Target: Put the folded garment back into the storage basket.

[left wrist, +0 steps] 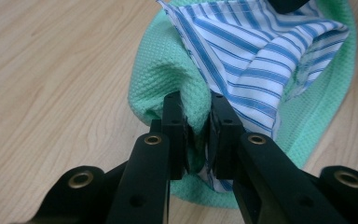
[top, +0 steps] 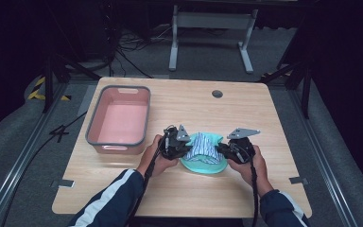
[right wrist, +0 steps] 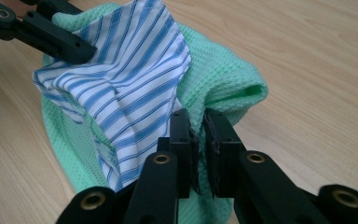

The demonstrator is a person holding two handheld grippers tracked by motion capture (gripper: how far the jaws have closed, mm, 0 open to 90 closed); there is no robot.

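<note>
At a wooden table (top: 179,198), a person works two cloths near the front-centre, bare tabletop open on every side. The left gripper (top: 182,147) is clamped tight on the edges of a green waffle-weave cloth (left wrist: 161,74) and a blue-and-white striped cloth (left wrist: 256,56) that lies on top of it; the right gripper (top: 227,150) pinches the opposite edges of both in the same way. The bundle sags between them, its lower fold on the table. A pink bin with a grey rim (top: 90,124) sits just left, interior bare.
</note>
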